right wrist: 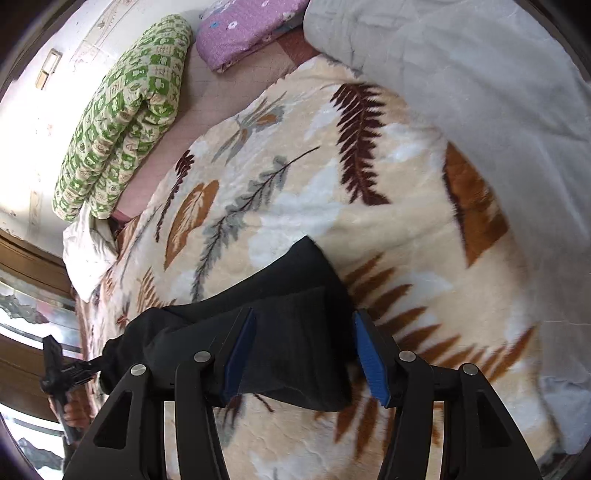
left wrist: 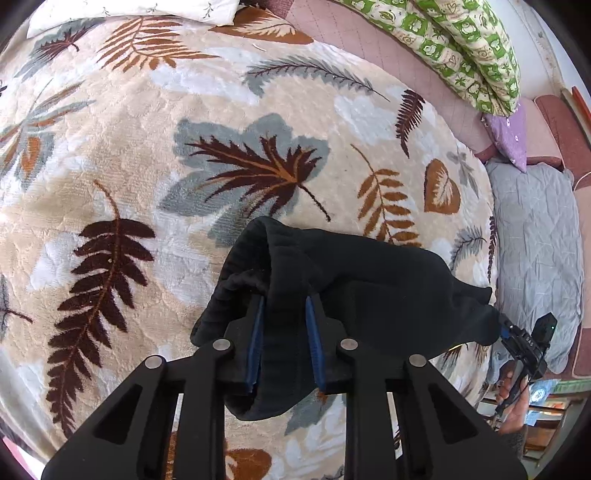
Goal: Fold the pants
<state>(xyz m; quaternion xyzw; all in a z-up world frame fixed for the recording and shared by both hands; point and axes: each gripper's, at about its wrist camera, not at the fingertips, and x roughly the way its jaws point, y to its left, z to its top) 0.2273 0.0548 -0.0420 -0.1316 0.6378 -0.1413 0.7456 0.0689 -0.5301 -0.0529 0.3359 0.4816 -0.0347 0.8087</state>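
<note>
The left gripper [left wrist: 284, 306] pinches a bunched fold of the black pants [left wrist: 362, 295] at lower centre; the right gripper [right wrist: 304, 325] stands wide around them — cloth between its pads, draped over the leaf-print blanket [right wrist: 295, 206].

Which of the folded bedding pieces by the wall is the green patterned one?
The long folded quilt lying along the wall; the piece beside it is a purple pillow.

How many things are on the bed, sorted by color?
Black: 1, the pants
Green patterned: 1, the folded quilt
Purple: 1, the pillow
Grey: 1, the grey quilt
Beige with leaves: 1, the leaf blanket
White: 1, the white pillow
Total: 6
</note>
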